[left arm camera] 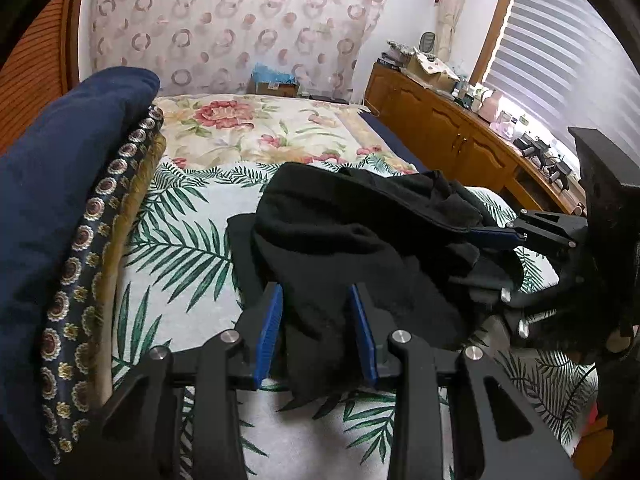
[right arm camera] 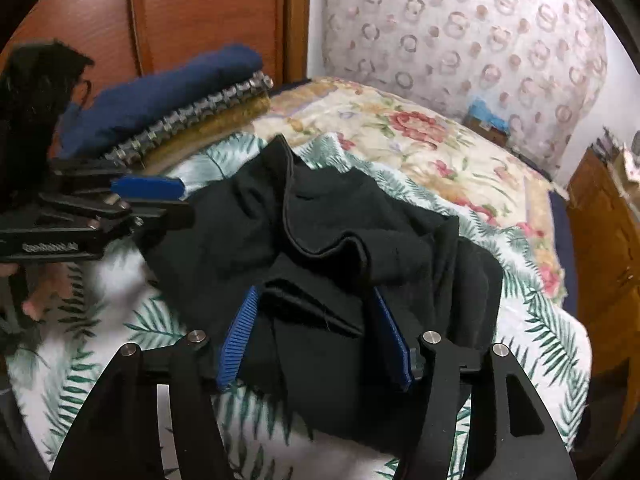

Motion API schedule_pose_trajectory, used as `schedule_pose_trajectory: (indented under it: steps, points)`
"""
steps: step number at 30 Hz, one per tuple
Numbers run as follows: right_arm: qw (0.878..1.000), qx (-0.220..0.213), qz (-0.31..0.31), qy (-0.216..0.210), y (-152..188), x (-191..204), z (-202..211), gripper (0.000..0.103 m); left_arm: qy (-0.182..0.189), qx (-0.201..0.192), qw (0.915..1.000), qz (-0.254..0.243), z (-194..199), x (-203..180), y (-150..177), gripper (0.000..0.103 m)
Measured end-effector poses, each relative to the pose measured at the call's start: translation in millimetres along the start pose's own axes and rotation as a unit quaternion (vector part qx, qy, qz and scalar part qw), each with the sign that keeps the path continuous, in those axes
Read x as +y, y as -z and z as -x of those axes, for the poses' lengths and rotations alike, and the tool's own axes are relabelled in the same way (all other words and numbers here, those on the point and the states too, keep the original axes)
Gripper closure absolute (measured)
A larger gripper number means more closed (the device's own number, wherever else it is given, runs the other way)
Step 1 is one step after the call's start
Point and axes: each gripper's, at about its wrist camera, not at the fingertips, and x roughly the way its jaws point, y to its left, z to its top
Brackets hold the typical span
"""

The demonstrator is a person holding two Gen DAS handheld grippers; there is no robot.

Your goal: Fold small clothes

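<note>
A crumpled black garment (left arm camera: 360,232) lies on the palm-leaf bedsheet (left arm camera: 180,240). My left gripper (left arm camera: 316,292) stands over its near edge with the blue pads (left arm camera: 270,320) apart; cloth hangs loosely between them without being pinched. In the right wrist view the same garment (right arm camera: 340,232) fills the middle, and my right gripper (right arm camera: 315,294) straddles a folded layer with its jaws wide and its pads (right arm camera: 238,336) clear of the cloth. The right gripper (left arm camera: 492,258) enters the left view from the right. The left gripper (right arm camera: 168,202) shows at the left of the right view.
A stack of folded clothes (left arm camera: 72,200), navy on top of patterned and mustard pieces, sits at the bed's left (right arm camera: 160,96). A floral quilt (left arm camera: 260,128) covers the far bed. A cluttered wooden cabinet (left arm camera: 440,128) runs along the right. A wooden wardrobe (right arm camera: 200,12) stands behind.
</note>
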Motion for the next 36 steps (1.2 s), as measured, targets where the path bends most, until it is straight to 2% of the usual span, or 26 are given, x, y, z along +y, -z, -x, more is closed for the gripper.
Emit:
schedule_pose_trajectory:
  steps: [1, 2, 3, 5, 8, 11, 14, 17, 19, 21, 23, 27, 29, 31, 36]
  points:
    - [1.0, 0.004, 0.006, 0.005, 1, 0, -2, 0.045, -0.001, 0.002, 1.0, 0.001, -1, 0, 0, 0.07]
    - [1.0, 0.007, 0.011, 0.008, 2, -1, -4, 0.065, -0.003, 0.004, 1.0, 0.003, -3, 1, 1, 0.07]
    - [1.0, 0.009, 0.015, 0.01, 2, -3, -4, 0.093, -0.004, 0.006, 1.0, 0.003, -4, 1, 0, 0.07]
    - [1.0, 0.007, 0.024, 0.016, 2, -11, 2, 0.098, -0.007, 0.009, 0.9999, 0.005, -6, 2, 1, 0.07]
    - [0.998, -0.015, 0.027, 0.049, -3, -32, 28, 0.098, -0.011, 0.006, 0.9999, 0.009, -7, 4, 1, 0.07]
    - [0.995, -0.036, -0.004, 0.09, -9, -68, 54, 0.098, -0.013, 0.003, 0.9998, 0.015, -5, 7, -1, 0.07]
    - [0.992, -0.049, -0.048, 0.105, -10, -94, 65, 0.097, -0.017, 0.001, 0.9997, 0.016, -4, 9, -1, 0.07]
    - [0.988, -0.049, -0.066, 0.133, -7, -104, 64, 0.09, -0.019, -0.004, 0.9997, 0.015, -3, 7, -6, 0.07]
    - [0.988, -0.043, -0.085, 0.125, -3, -108, 60, 0.086, -0.022, -0.011, 0.9997, 0.009, -3, 5, -12, 0.07]
    - [0.989, -0.044, -0.09, 0.107, 2, -104, 58, 0.058, -0.031, -0.01, 0.9994, 0.006, -7, 7, -16, 0.067]
    - [0.991, -0.048, -0.09, 0.086, 4, -94, 57, 0.038, -0.041, -0.004, 0.9991, 0.006, -13, 11, -17, 0.065]
    - [0.994, -0.031, -0.094, 0.046, 11, -78, 39, 0.032, -0.046, 0.023, 0.9986, 0.013, -29, 19, -14, 0.063]
    - [0.994, -0.017, -0.103, 0.041, 16, -76, 27, 0.03, -0.041, 0.034, 0.9984, 0.019, -35, 22, -11, 0.06]
    - [0.993, -0.001, -0.116, 0.035, 24, -80, 15, 0.03, -0.033, 0.039, 0.9984, 0.025, -39, 25, -10, 0.058]
    - [0.985, 0.012, -0.174, -0.013, 38, -97, -5, 0.025, -0.024, 0.048, 0.9981, 0.03, -42, 22, -14, 0.058]
